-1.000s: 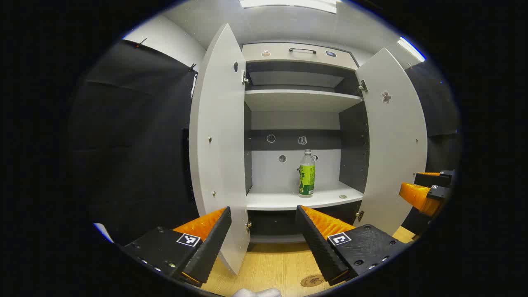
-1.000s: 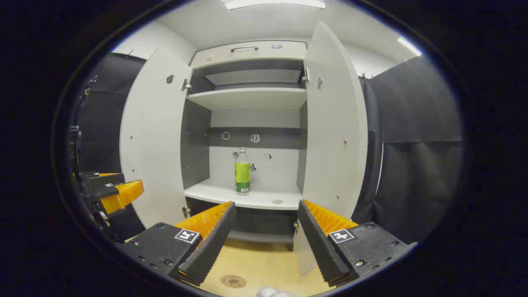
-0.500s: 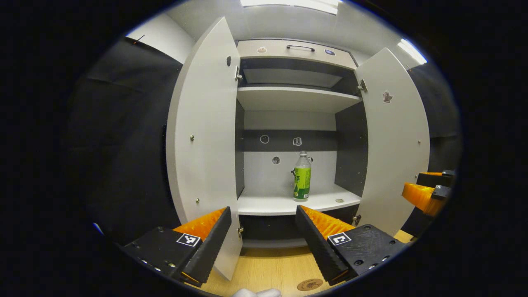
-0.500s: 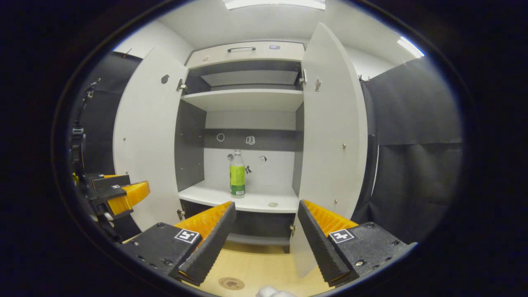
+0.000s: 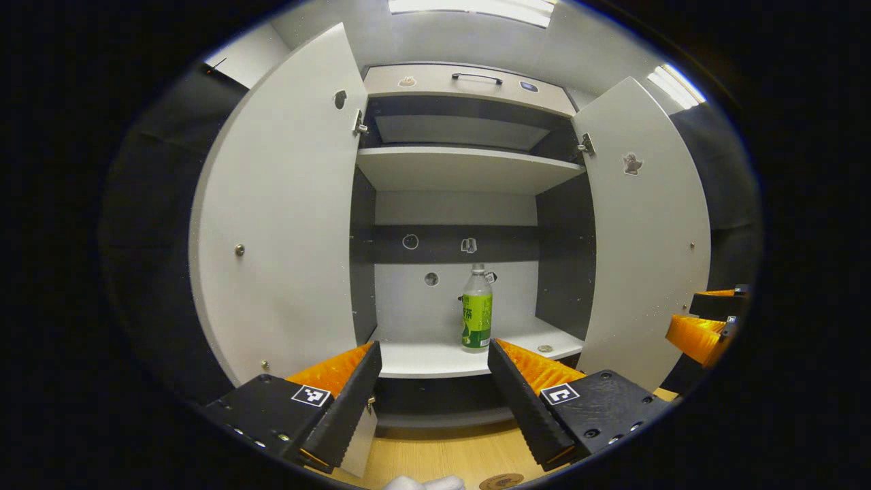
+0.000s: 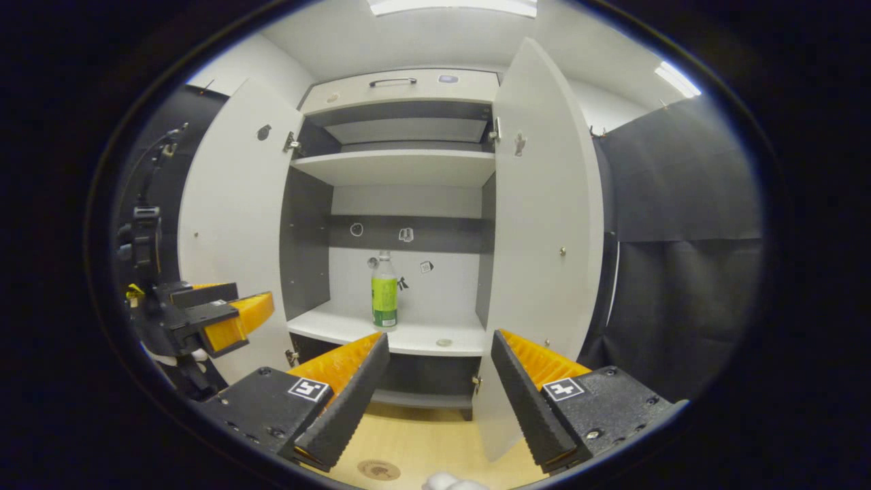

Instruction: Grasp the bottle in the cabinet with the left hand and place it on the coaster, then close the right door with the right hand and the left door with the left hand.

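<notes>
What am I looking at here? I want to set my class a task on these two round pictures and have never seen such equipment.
A person holds two handheld two-finger grippers, each carrying a camera that looks along its own fingers. In the left gripper view the left gripper is open and holds nothing; in the right gripper view so is the right gripper. Ahead stands a white cabinet with both doors open. A clear plastic bottle with a green label stands upright on its lower shelf. A round brown coaster lies on the light wooden table.

White cabinet, green bottle, as I see it

My views show a clear bottle (image 5: 476, 314) with a green label and white cap, 2 white doors (image 5: 279, 224), dark grey cabinet (image 6: 306, 252) walls, a pale wood table (image 6: 422, 446) and a brown coaster (image 6: 379, 469).
</notes>
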{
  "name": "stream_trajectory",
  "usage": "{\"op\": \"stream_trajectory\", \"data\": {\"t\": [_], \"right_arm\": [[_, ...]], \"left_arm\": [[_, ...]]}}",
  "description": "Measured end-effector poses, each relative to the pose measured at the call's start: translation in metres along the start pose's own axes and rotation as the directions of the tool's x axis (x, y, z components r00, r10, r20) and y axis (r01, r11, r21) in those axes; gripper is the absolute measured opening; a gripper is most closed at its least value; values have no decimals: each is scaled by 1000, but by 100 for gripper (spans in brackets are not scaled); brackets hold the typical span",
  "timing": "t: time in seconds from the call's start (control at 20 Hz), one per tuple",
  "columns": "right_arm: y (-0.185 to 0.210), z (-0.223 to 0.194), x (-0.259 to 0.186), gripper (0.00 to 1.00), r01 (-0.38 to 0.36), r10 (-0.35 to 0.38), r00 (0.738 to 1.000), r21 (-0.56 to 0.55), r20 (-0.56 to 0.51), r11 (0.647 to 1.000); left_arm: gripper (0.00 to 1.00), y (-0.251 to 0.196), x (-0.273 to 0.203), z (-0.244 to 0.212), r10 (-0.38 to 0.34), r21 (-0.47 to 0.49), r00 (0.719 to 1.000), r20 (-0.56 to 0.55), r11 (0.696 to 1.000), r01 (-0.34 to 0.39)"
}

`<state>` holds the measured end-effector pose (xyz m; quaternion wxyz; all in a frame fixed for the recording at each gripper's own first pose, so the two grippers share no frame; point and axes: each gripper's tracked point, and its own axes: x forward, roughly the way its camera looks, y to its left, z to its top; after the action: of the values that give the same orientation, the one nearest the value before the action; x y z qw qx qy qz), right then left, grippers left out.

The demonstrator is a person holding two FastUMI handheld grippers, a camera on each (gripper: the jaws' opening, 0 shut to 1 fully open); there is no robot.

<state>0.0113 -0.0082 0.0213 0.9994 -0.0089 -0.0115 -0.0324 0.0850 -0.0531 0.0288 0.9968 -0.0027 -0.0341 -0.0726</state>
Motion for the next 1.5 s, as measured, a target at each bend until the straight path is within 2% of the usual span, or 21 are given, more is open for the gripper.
{"op": "stream_trajectory", "data": {"t": [0.35, 0.5, 0.95, 1.25, 1.3, 1.5], "right_arm": [[-15, 13, -18, 99, 42, -42, 999, -10, 1, 999], [-25, 12, -27, 99, 78, -78, 997, -20, -9, 997], [-51, -1, -35, 99, 161, -165, 984, -63, -70, 985], [-60, -7, -37, 100, 186, -191, 978, -68, -79, 980], [-63, -7, -38, 99, 190, -195, 978, -67, -77, 979], [-66, -6, -41, 100, 195, -199, 978, -62, -64, 979]], "left_arm": [[96, -41, 96, 7, -55, -13, 998, 24, 998, 55], [96, -61, 143, -6, -62, -40, 998, 10, 997, 62], [96, -75, 261, -58, -1, -38, 997, -75, 999, -2], [96, -69, 287, -76, 21, -92, 994, -111, 995, -31], [80, -65, 288, -72, 36, -91, 994, -106, 995, -46], [76, -61, 272, -60, 24, -75, 998, -65, 997, -29]]}}
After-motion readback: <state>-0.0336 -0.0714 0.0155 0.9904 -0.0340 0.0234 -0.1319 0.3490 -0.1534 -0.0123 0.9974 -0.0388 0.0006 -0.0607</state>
